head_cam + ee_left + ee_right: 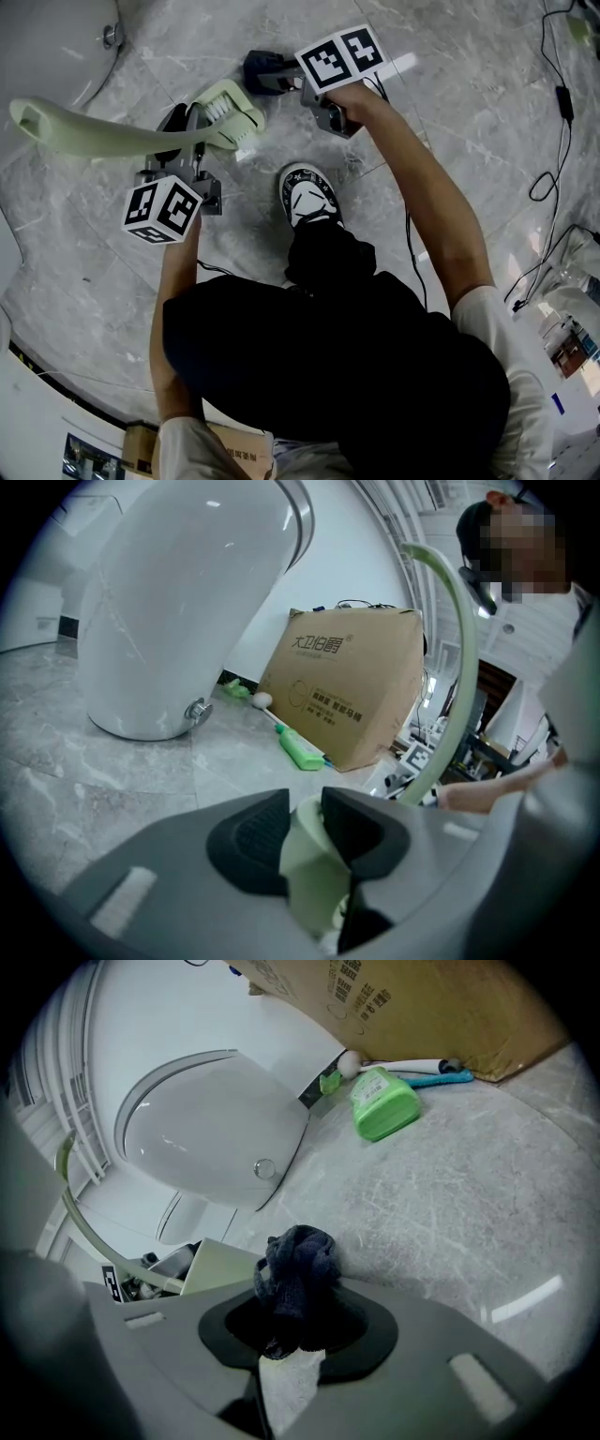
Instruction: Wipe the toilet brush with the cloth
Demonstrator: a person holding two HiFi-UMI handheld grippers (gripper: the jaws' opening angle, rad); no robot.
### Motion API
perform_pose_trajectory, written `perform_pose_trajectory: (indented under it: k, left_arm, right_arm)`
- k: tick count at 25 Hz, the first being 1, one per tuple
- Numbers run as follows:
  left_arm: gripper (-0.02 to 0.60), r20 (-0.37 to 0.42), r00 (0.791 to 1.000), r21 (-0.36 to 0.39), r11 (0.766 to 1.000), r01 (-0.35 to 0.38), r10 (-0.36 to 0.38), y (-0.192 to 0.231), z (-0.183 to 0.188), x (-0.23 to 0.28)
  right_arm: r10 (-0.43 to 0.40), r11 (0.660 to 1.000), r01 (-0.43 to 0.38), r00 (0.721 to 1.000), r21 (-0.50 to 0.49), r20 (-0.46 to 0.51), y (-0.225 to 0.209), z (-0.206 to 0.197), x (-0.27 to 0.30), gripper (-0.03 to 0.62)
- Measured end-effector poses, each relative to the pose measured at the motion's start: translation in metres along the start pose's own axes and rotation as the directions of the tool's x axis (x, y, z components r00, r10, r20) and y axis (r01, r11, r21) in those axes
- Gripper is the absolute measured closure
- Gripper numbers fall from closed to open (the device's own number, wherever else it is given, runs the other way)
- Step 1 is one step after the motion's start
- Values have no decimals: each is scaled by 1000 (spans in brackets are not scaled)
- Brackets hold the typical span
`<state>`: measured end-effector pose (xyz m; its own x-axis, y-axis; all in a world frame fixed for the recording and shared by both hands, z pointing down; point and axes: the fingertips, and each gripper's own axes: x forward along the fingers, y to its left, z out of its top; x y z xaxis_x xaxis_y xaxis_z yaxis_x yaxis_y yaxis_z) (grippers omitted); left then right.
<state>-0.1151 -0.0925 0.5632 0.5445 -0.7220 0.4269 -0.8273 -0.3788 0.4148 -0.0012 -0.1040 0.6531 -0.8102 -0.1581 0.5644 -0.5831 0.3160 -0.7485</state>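
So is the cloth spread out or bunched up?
Bunched up: the cloth is a dark wad pinched in the right claw.

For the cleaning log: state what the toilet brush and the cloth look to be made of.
The toilet brush: likely moulded plastic, pale green, smooth with a soft sheen along its curved handle. The cloth: dark blue textile, probably knit or terry, matte; its surface looks fuzzy and bunched.

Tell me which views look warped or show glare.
Left gripper view: fisheye bending, black corners, bright highlights on the toilet, mosaic patch top right. Right gripper view: same fisheye, a glare streak on the floor. Head view: milder warp, sharp.
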Motion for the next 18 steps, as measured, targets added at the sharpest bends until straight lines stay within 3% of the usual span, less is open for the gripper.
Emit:
perform_pose_trajectory:
  k: [18]
  left_arm:
    - [581,13,1000,-2,1000,-2,2,0,0,-1]
  right_arm:
    - [-21,999,20,999,-48,-25,8,-21,-8,497]
